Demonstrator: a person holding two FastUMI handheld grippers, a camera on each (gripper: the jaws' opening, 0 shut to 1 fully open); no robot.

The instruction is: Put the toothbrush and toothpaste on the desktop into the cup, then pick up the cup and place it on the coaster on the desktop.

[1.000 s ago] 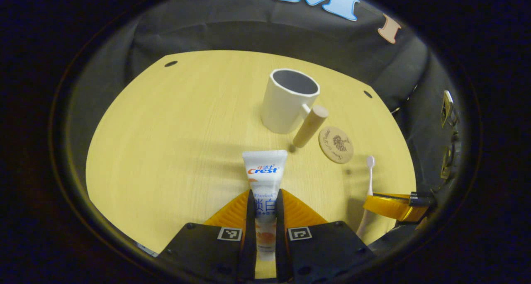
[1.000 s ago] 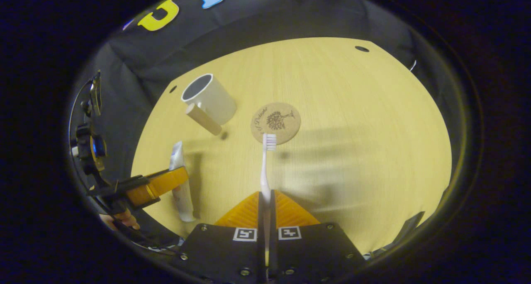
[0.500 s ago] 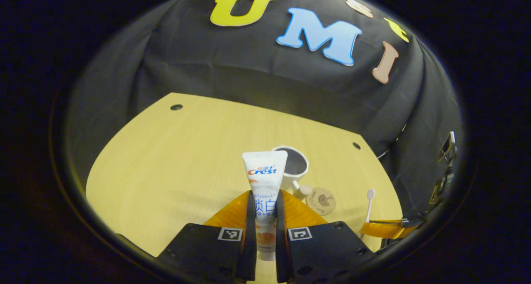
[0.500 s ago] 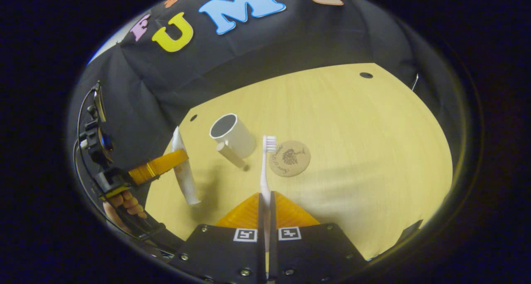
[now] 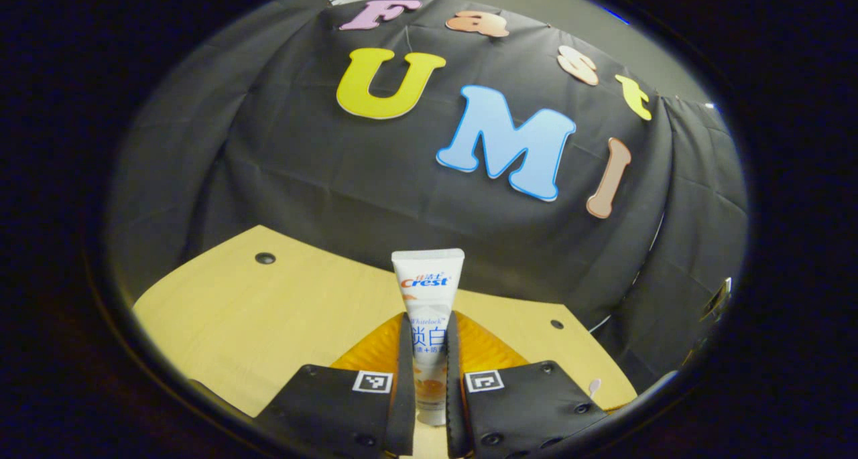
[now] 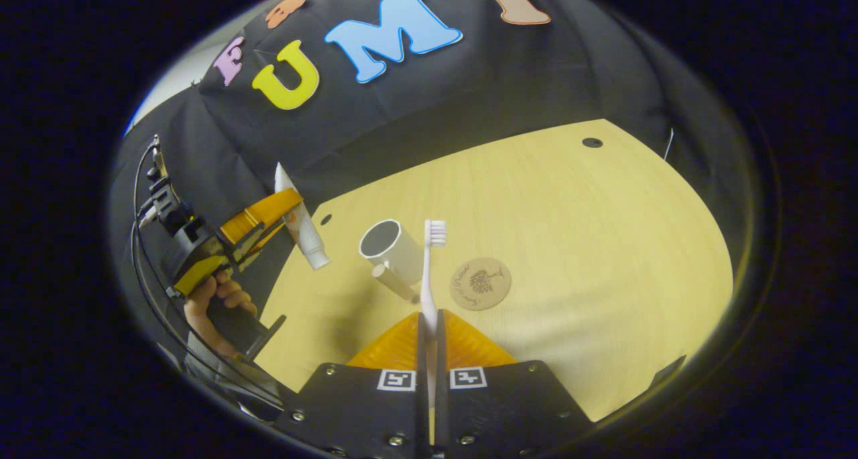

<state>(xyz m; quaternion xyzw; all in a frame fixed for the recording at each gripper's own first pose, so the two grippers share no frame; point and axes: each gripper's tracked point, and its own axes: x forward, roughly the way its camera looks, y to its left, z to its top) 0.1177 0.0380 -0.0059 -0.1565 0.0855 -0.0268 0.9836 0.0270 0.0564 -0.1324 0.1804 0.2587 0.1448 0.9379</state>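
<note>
**Both tools lifted, cup waiting**

While the left gripper (image 5: 426, 352) clamps the toothpaste tube (image 5: 427, 305) cap-down above the desktop (image 6: 570, 218), the right gripper (image 6: 429, 332) pinches the toothbrush (image 6: 429, 271) upright, bristles up. On the desktop, the white cup (image 6: 392, 248) stands apart from the cork coaster (image 6: 480, 283).

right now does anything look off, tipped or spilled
Nothing stands out. The cup stands upright and empty beside the coaster; the toothpaste and toothbrush are each held in a gripper, clear of the desk.
</note>
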